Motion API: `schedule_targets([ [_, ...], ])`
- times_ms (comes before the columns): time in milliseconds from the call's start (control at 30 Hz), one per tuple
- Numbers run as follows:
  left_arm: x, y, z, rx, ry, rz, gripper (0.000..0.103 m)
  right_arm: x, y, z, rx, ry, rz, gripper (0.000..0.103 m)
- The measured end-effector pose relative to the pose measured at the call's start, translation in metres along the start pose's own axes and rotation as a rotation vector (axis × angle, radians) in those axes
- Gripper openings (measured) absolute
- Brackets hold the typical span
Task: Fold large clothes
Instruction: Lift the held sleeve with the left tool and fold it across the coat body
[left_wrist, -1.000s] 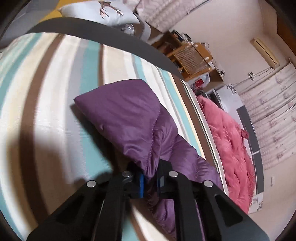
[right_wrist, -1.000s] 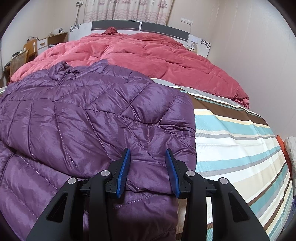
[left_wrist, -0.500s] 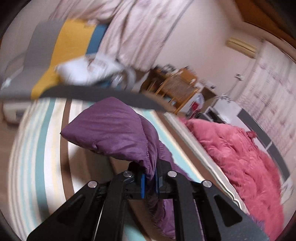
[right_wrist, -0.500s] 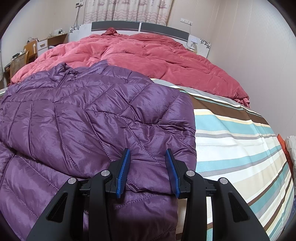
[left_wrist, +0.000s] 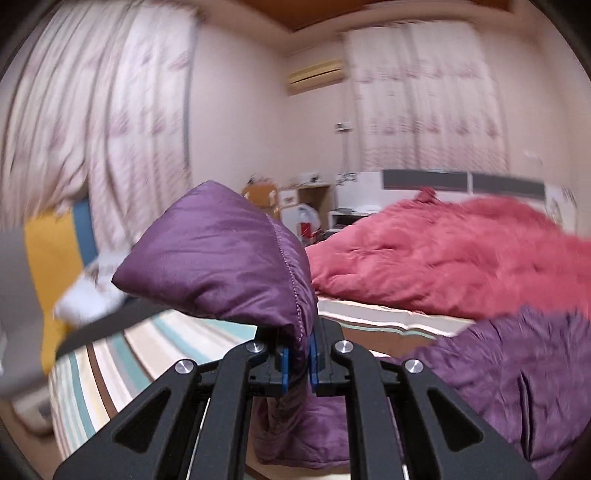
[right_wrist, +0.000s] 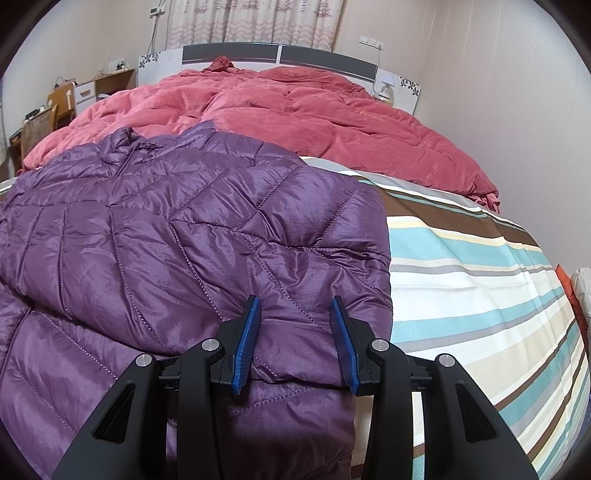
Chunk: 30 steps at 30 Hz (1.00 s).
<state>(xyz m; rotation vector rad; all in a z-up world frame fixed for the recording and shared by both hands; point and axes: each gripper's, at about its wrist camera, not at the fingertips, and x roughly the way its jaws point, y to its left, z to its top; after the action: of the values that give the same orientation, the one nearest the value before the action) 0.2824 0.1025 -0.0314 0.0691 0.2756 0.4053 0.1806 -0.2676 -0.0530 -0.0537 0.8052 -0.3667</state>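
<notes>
A purple quilted down jacket (right_wrist: 177, 236) lies spread on the striped bedsheet (right_wrist: 480, 280), one part folded over its body. My left gripper (left_wrist: 298, 360) is shut on a sleeve end of the jacket (left_wrist: 221, 262) and holds it lifted above the bed; the rest of the jacket (left_wrist: 509, 362) lies lower right in that view. My right gripper (right_wrist: 294, 343) is open, its blue pads astride the folded edge of the jacket near the bed's foot, not clamping it.
A red duvet (right_wrist: 295, 110) is piled at the head of the bed against the headboard (right_wrist: 280, 55). A chair and desk (right_wrist: 44, 114) stand at the left wall. Curtains (left_wrist: 92, 129) and a yellow-blue cushion (left_wrist: 55, 251) are behind the left gripper.
My left gripper has lifted the sleeve off the sheet and swung it toward the jacket's body and the head of the bed. The right gripper has stayed still and open.
</notes>
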Motion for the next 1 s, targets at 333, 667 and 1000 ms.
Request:
schedule_targets([
  [333, -0.055, -0.085, 0.011, 0.258, -0.085, -0.108, 0.007, -0.001, 0.000, 0.000, 0.003, -0.002, 0.002, 0.039],
  [667, -0.104, -0.166, 0.000, 0.516, -0.162, -0.235, 0.007, -0.001, 0.000, 0.000, 0.007, -0.003, 0.005, 0.039],
  [1000, -0.136, -0.219, -0.016, 0.676, -0.163, -0.333, 0.007, -0.002, -0.001, 0.000, 0.014, -0.007, 0.009, 0.039],
])
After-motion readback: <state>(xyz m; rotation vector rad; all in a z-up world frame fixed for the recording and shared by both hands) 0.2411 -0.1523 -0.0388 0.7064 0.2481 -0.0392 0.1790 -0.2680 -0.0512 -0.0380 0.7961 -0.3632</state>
